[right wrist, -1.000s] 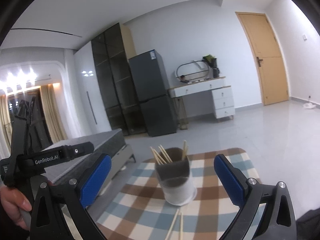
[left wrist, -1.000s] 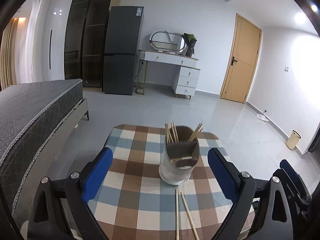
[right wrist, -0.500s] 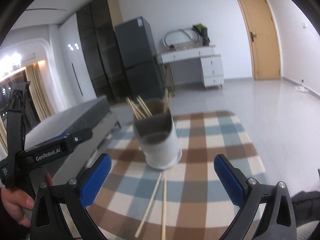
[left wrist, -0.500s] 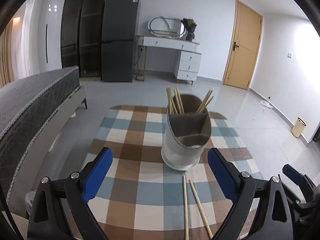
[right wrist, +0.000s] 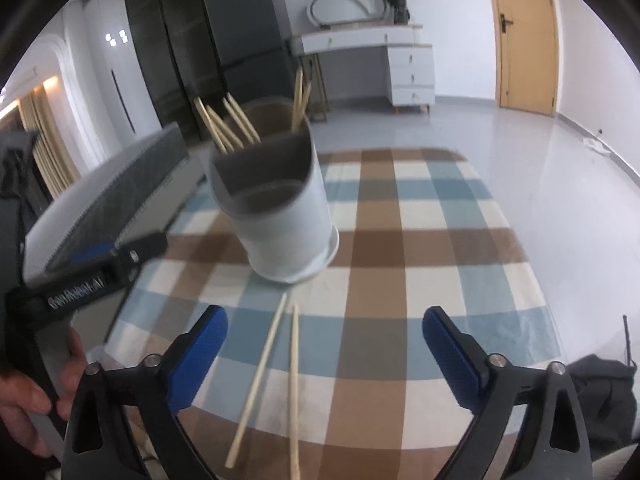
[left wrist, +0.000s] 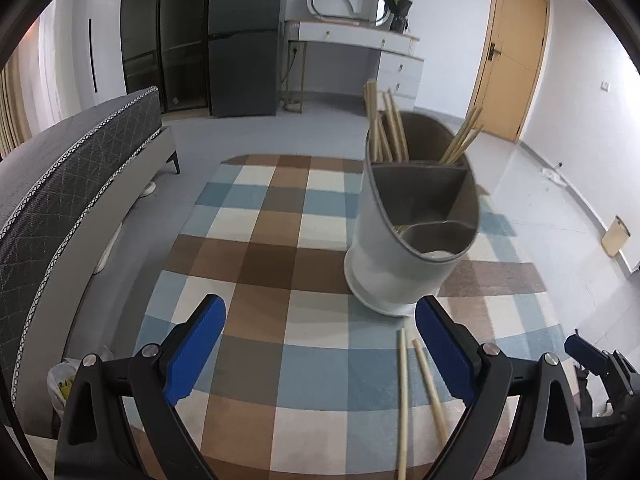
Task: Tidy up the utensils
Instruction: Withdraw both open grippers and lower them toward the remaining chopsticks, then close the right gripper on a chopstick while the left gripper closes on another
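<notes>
Nearest the right wrist camera, the right claw (right wrist: 325, 344) stands wide with nothing between its blue pads, its jaws having just been closing a little; two loose chopsticks (right wrist: 276, 376) lie on the checked cloth of the counter (right wrist: 420, 240) just under and ahead of it, side by side and slightly splayed toward the camera. The left claw (left wrist: 320, 344) is likewise spread wide and holds nothing (the same two chopsticks (left wrist: 416, 388) show by its right pad, apart from it). At the left edge of the right view a hand (right wrist: 36, 392) grips the handle of the left tool. Just beyond the chopsticks' far tips stands the white utensil holder (left wrist: 404, 248), upright on the cloth, its grey interior split into compartments; several more chopsticks (left wrist: 384, 128) lean in its rear compartment. Farther off are a grey bed (left wrist: 68, 184), a dark fridge (left wrist: 244, 40), a white dresser (left wrist: 360, 44) and a wooden door (left wrist: 512, 52).
</notes>
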`<state>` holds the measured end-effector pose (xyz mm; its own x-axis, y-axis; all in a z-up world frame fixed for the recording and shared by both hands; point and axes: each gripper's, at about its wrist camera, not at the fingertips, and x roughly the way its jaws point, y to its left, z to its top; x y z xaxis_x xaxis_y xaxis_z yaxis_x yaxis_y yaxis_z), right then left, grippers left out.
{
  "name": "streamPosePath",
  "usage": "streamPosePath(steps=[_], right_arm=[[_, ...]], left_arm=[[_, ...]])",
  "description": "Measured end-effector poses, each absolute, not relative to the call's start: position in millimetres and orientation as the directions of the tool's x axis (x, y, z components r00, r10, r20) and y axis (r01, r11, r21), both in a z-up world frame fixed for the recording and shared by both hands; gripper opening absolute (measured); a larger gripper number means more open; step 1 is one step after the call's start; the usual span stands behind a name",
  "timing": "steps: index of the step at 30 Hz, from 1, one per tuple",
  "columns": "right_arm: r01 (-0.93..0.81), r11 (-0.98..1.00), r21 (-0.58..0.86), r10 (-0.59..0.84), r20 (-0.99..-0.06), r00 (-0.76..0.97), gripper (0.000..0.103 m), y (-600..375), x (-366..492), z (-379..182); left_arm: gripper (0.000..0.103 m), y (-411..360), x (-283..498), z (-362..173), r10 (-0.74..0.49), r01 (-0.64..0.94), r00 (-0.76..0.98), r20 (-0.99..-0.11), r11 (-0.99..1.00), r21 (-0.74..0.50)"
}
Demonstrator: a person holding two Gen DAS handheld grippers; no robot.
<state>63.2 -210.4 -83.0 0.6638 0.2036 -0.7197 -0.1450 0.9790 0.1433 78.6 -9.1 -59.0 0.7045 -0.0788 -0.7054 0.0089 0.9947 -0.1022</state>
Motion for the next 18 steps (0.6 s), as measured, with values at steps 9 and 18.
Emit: streamPosePath(steps=[9,18], right_arm=[[-0.221,0.969,0.112,0.208,-0.852,0.480,0.062,-184,111,-131],[-0.333,0.942,-0.037,0.121,-0.888,0.444,0.040,-150,127,-157]], left_arm=[[0.093,25,104,-82,-0.060,-0.133,0.614,-0.787,0.975,-0.178],[0.093,30,106,-90,-0.057,-0.166,0.573,-0.818,0.969,-0.184]])
